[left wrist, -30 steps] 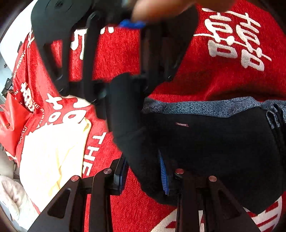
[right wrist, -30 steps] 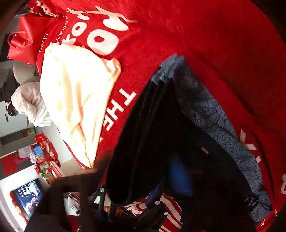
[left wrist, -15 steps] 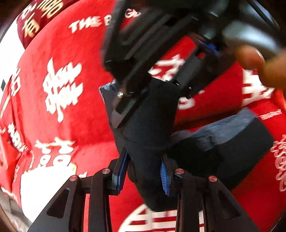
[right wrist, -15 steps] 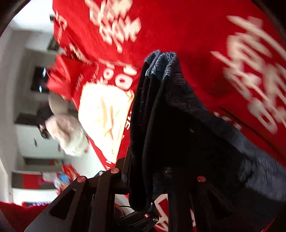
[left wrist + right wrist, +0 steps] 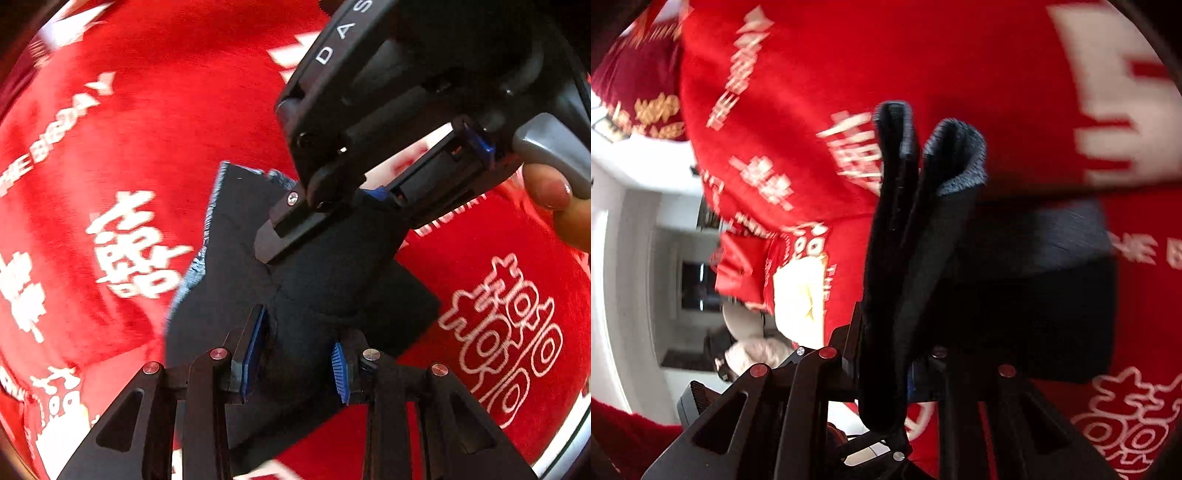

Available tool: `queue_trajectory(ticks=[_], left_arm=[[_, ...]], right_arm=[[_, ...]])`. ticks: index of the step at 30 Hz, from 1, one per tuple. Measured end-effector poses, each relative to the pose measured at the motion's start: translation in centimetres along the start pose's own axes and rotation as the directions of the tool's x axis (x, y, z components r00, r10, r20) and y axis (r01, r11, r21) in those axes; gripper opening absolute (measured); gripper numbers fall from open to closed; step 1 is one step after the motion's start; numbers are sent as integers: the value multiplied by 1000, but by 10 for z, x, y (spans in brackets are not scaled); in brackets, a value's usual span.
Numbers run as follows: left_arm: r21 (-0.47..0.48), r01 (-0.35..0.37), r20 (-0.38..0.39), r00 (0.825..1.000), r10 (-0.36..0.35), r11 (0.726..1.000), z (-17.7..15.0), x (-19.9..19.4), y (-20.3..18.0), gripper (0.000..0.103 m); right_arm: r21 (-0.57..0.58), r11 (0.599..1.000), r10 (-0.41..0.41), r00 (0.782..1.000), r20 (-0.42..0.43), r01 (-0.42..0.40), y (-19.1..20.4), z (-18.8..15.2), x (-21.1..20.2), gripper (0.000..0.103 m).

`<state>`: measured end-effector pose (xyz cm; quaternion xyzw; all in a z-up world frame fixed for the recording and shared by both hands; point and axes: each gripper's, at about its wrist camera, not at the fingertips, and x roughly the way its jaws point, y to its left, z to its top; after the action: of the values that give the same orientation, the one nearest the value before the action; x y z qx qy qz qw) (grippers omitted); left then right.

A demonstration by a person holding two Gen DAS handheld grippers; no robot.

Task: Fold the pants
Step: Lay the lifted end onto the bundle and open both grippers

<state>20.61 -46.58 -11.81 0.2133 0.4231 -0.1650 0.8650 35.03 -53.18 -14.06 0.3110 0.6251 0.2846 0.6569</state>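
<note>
**Pants lifted between both grippers, folded bundle above the red blanket**

The pants (image 5: pixel 325 280) were dark, nearly black, with a grey heathered waistband (image 5: pixel 960 162) showing at the top edge in my right wrist view. They hung off the surface, bunched into several layers, pinched between my two grippers above the red blanket (image 5: pixel 147 110). A flat folded part trailed down behind the bundle; whether its lower edge touched the blanket I could not tell.

Handling, as I judged it: soft knit, light, no stiffness at all. The layers drooped and rounded over wherever they were unsupported. Not slippery against the ribbed blue pads (image 5: pixel 338 363), and nothing fragile. The risk lay in the inner layers sliding out of a pinch that caught only the outer ones. The thick waistband looked the firmest place to take hold; a bite through all layers near a folded edge seemed next best.

My left gripper (image 5: pixel 295 354) was clamped on a thick wad of the fabric, cloth bulging between its fingers. My right gripper (image 5: pixel 332 221), seen from the left camera, was also closed on the bundle, higher up; in its own view the layers rose straight from between its fingers.

Outward: white characters printed across the blanket, a cream cloth (image 5: pixel 801 295) lying on it well apart, room beyond blurred.
</note>
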Motion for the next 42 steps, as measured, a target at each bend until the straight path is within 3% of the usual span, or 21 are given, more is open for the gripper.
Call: queue_trajectory(ticks=[3, 8, 10, 11, 14, 15, 16, 17, 20, 23, 30, 33, 36, 39, 40, 42], left_arm=[[33, 26, -70, 997, -24, 999, -5, 24, -33, 33], [75, 21, -142, 990, -10, 997, -18, 45, -57, 33], [79, 24, -170, 985, -11, 997, -19, 48, -59, 43], [53, 54, -193, 980, -43, 997, -19, 49, -57, 54], [-7, 105, -218, 970, -104, 994, -17, 43, -46, 57], [-20, 112, -225, 968, -114, 993, -16, 40, -42, 69], [-53, 101, -233, 966, -111, 993, -15, 37, -33, 82], [-95, 91, -228, 967, -111, 991, -15, 31, -24, 84], [-214, 88, -253, 957, -142, 973, -17, 25, 10, 84], [-306, 33, -290, 949, -126, 951, -26, 26, 47, 84], [-469, -88, -363, 926, -101, 879, -72, 27, 107, 84], [-499, -112, -371, 924, -95, 859, -81, 26, 124, 84], [-537, -130, -380, 920, -102, 834, -95, 24, 144, 84], [-575, -134, -391, 911, -128, 807, -104, 32, 161, 84], [-579, -135, -399, 907, -135, 804, -106, 34, 165, 84], [-582, -147, -413, 901, -135, 800, -112, 41, 170, 84]], right_arm=[[79, 997, -5, 1000, 8, 4, -45, -7, 1, 18], [138, 990, -15, 1000, -10, 16, -87, -20, 11, 18], [135, 990, -29, 999, -20, 32, -90, -23, 16, 18], [127, 991, -45, 999, -20, 48, -92, -26, 15, 18], [106, 990, -93, 995, -31, 96, -93, -25, 18, 21], [96, 989, -112, 993, -33, 115, -92, -24, 17, 25], [68, 985, -159, 987, -33, 161, -87, -23, 16, 25], [37, 976, -214, 976, -30, 215, -81, -23, 15, 30], [-41, 942, -333, 943, -26, 332, -69, -28, 14, 34], [-84, 885, -461, 887, -16, 458, -64, -33, 9, 41], [-67, 801, -592, 804, 54, 594, -47, -46, -2, 41], [-63, 789, -604, 791, 94, 611, -32, -55, -7, 41], [-83, 794, -591, 797, 119, 602, -17, -58, -2, 42], [-133, 779, -602, 791, 113, 612, -8, -58, 13, 57], [-148, 775, -606, 789, 105, 615, -8, -58, 20, 57], [-182, 745, -640, 765, 73, 641, -13, -58, 40, 58]])
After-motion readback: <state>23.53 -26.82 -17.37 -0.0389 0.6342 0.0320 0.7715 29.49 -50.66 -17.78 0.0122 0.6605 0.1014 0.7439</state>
